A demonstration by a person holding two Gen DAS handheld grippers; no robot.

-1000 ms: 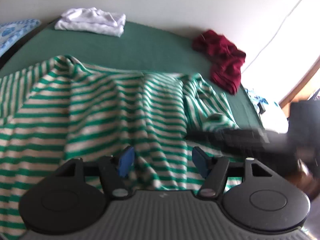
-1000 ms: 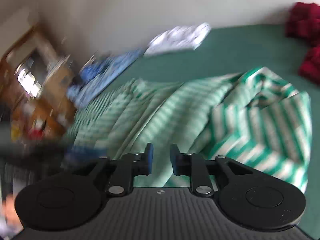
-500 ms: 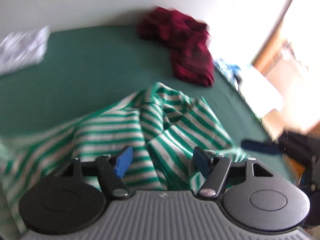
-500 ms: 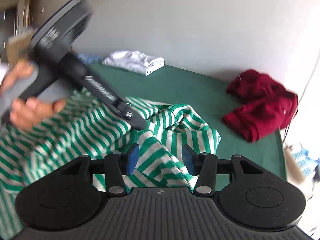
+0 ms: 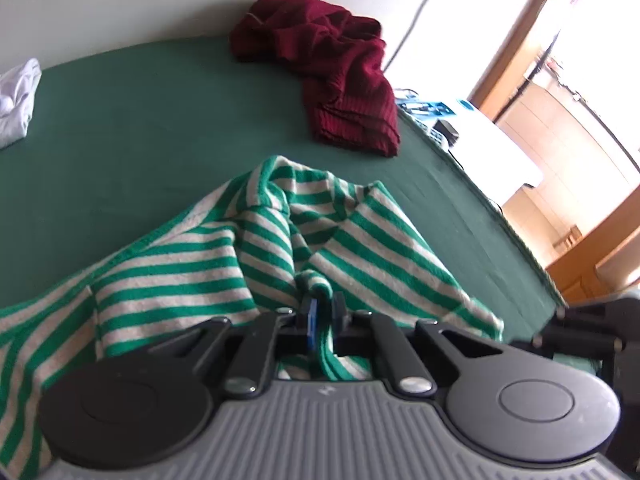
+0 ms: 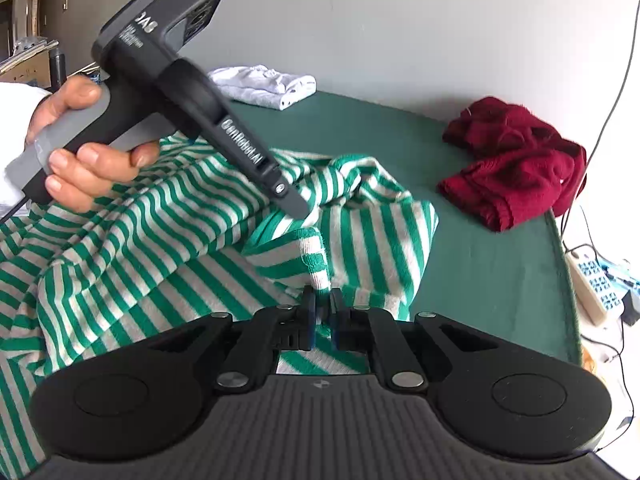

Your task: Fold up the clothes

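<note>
Green cloth covers the bench [image 5: 140, 128], with a pale wall behind. At the near edge, the left gripper [image 5: 322, 312] is closed on a bunched fold of the striped shirt [image 5: 192, 264]. The right gripper [image 6: 320, 306] is closed too, on a ribbed edge of the shirt [image 6: 316, 256], just beside the left one's tip. Around them the shirt is spread in loose heaps, not flat. Further out, a red sweater [image 6: 516, 164] is left crumpled, and a white garment [image 6: 264, 86] is seen already folded by the wall. Folding of the shirt is judged as only started; the sweater remains untouched.
</note>
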